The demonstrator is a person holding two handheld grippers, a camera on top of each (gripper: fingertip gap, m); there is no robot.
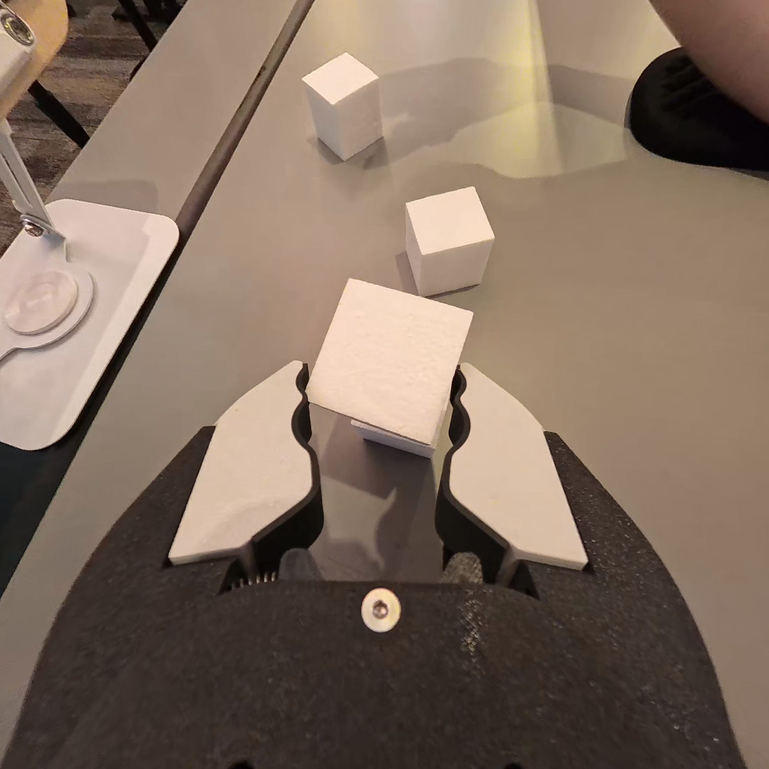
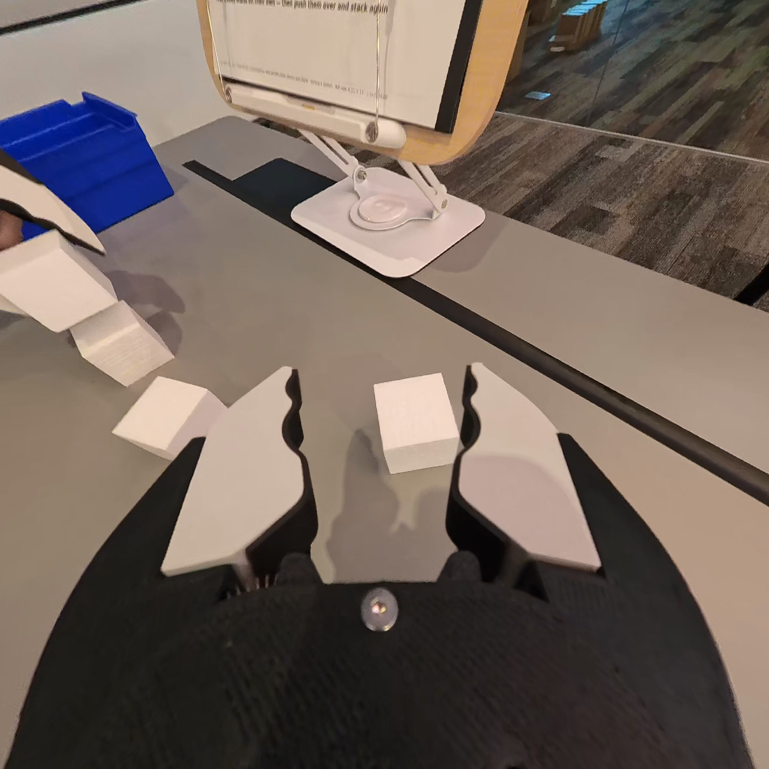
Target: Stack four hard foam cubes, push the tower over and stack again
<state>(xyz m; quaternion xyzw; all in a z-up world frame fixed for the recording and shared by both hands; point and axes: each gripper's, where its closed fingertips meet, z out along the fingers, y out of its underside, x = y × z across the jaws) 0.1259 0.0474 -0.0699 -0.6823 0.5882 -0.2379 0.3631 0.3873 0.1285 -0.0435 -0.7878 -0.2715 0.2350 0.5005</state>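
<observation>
A: Writing? A white sheet (image 2: 333, 54) with printed lines sits on the wood-framed stand (image 2: 387, 216); not transcribed. No brand marks seen.

B: Left gripper (image 1: 380, 374) pinches a white foam cube (image 1: 389, 366) at its tips, directly over a second cube (image 1: 395, 443) on the grey table (image 1: 582, 374).

A: Right gripper (image 2: 380, 374) is spread; a third cube (image 2: 414, 420) stands between its fingers, close to the right one, contact unclear. A fourth cube (image 2: 166, 416) is just left of it.

B: Only the right view shows the blue bin (image 2: 87, 162). Only the left view shows a dark-sleeved arm (image 1: 699, 104) resting on the table.

A: A dark seam (image 2: 541, 345) runs near the third cube; open table lies beyond both grippers.
</observation>
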